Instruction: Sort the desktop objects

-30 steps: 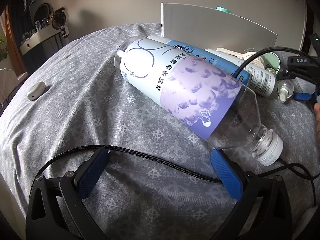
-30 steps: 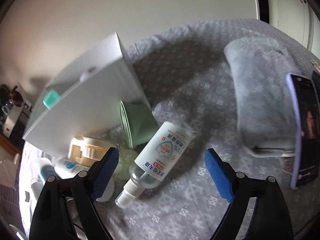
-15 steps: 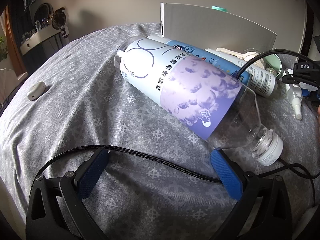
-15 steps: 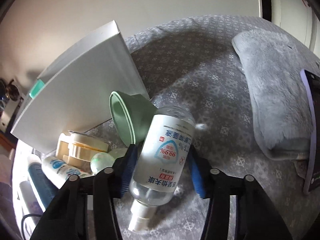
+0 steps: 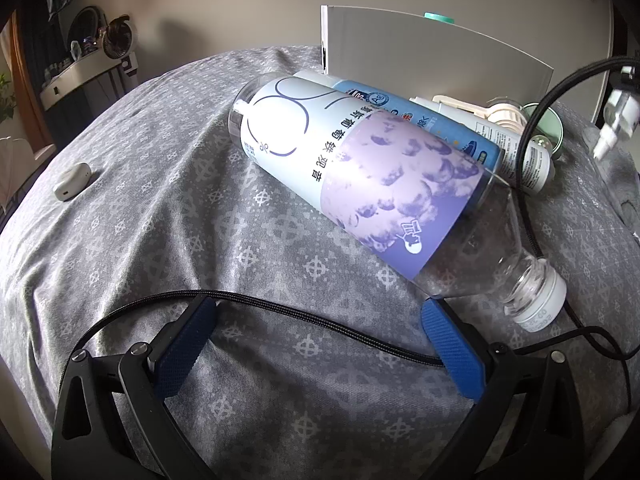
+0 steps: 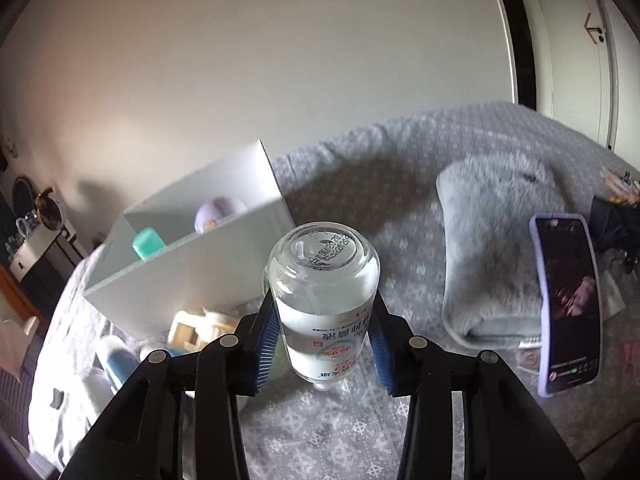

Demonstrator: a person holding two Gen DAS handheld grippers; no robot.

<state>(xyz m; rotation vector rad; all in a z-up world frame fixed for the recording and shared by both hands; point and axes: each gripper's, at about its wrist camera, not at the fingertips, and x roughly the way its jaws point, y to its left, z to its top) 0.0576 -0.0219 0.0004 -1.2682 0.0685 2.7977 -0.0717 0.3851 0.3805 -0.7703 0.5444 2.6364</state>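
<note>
The grey patterned cloth (image 5: 168,208) is covering the whole surface, and in the left wrist view its left half is lying free, with only one small white case (image 5: 72,181) near the left edge. In the right wrist view the open room is the strip of cloth between the white box (image 6: 192,264) in the middle left and the grey fluffy towel (image 6: 500,248) on the right.

The white box is standing open, and two things are showing inside it: a teal cap (image 6: 149,242) and a pale purple round thing (image 6: 218,213); their lower parts are hidden by the box wall.

One large bottle with a purple label (image 5: 360,168) is lying on its side in the centre of the left wrist view, and behind it one blue bottle (image 5: 420,120) is half hidden. A black cable (image 5: 320,314) is running across the cloth in front of the left gripper (image 5: 316,334), whose fingers are standing released with nothing between them.

One phone (image 6: 568,300) is lying at the right edge, on the towel edge.

The right gripper (image 6: 324,340) is closing its blue pads on the clear spray bottle (image 6: 324,292), which is sitting between them, lifted above the cloth, base toward the camera. Its nozzle is hidden below.
</note>
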